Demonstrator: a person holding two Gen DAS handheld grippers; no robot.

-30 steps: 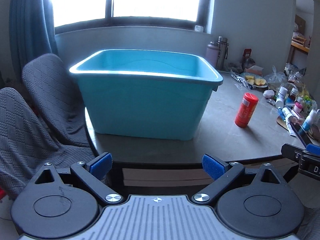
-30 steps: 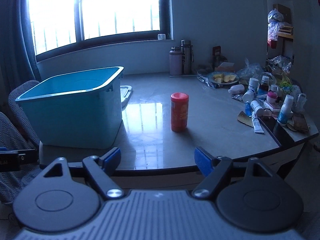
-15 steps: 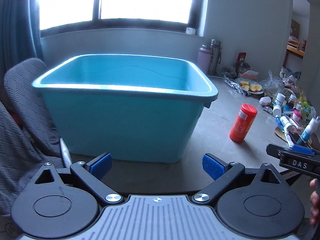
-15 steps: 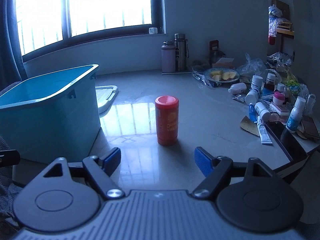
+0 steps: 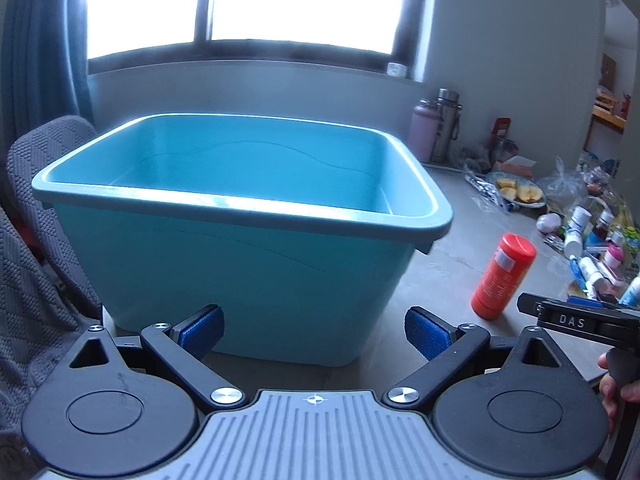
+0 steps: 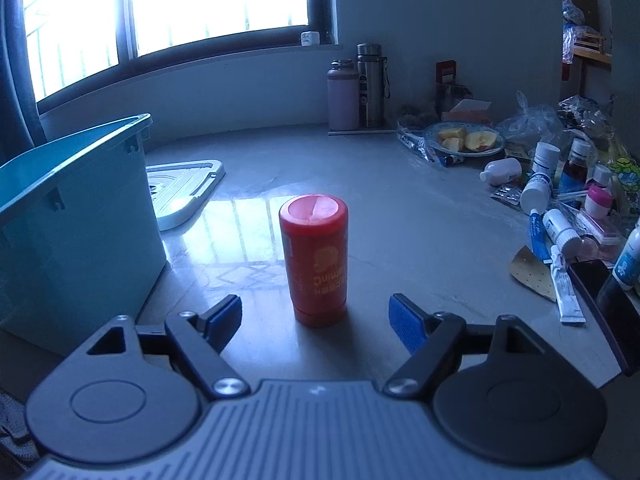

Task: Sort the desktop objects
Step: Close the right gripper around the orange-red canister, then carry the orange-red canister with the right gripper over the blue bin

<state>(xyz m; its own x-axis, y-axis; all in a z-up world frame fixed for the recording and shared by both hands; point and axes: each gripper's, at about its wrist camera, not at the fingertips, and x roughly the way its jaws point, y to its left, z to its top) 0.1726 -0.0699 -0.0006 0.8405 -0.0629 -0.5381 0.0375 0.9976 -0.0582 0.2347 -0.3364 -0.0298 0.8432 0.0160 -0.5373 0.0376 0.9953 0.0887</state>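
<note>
A red cylindrical canister (image 6: pixel 316 260) stands upright on the grey table, just beyond my open right gripper (image 6: pixel 316 318) and centred between its blue pads. It also shows in the left wrist view (image 5: pixel 502 276), right of the large teal bin (image 5: pixel 240 204). My left gripper (image 5: pixel 314 330) is open and empty, close in front of the bin's near wall. The bin's inside looks empty as far as I see. The right gripper's side (image 5: pixel 576 320) shows at the right edge of the left wrist view.
A white-grey lid (image 6: pixel 180 190) lies behind the bin (image 6: pixel 72 184). Several small bottles and tubes (image 6: pixel 556 216) crowd the table's right side. A plate of fruit (image 6: pixel 466 140) and two flasks (image 6: pixel 358 88) stand at the back. Grey-covered chairs (image 5: pixel 36 240) are at the left.
Both grippers have moved forward over the table. The canister is now much closer to the right gripper, and the bin closer to the left. Both stayed open.
</note>
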